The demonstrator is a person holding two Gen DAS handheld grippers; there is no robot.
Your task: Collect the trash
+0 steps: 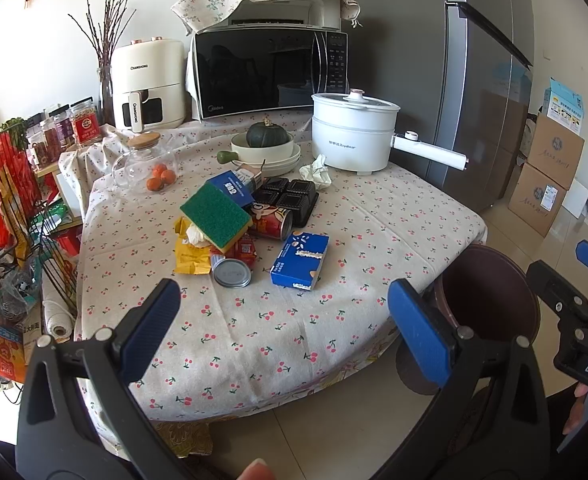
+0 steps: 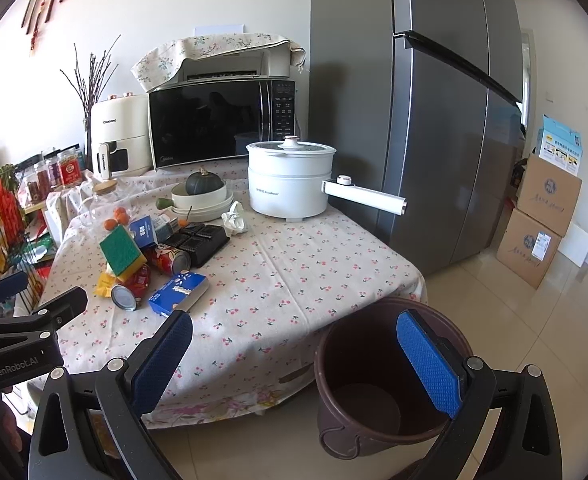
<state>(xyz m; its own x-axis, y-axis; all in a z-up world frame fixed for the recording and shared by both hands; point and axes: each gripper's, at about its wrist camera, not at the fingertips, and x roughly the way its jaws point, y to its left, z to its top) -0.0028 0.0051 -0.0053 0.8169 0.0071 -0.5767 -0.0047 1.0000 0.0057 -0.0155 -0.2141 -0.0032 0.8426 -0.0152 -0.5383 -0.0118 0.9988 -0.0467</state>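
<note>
A pile of trash lies on the cherry-print tablecloth point(image 1: 277, 320): a blue carton point(image 1: 300, 261), a tipped red can point(image 1: 270, 222), a second can with a silver end point(image 1: 232, 273), yellow wrappers point(image 1: 191, 258), a green-and-yellow sponge point(image 1: 215, 214), a black plastic tray point(image 1: 289, 196) and a crumpled white tissue point(image 1: 316, 172). A brown bin point(image 2: 378, 380) stands on the floor at the table's near right corner, empty inside. My left gripper point(image 1: 289, 328) hangs open before the table's front edge. My right gripper point(image 2: 294, 360) is open above the bin's left rim. Both hold nothing.
At the back stand a microwave point(image 1: 269, 74), a cream air fryer point(image 1: 147, 84), a white electric pot point(image 1: 354, 136) with a long handle, bowls holding a squash point(image 1: 263, 136) and a glass jar point(image 1: 143, 160) beside oranges. A wire rack point(image 1: 17, 208) crowds the left; a fridge point(image 2: 434, 120) and cardboard boxes point(image 2: 542, 220) stand right.
</note>
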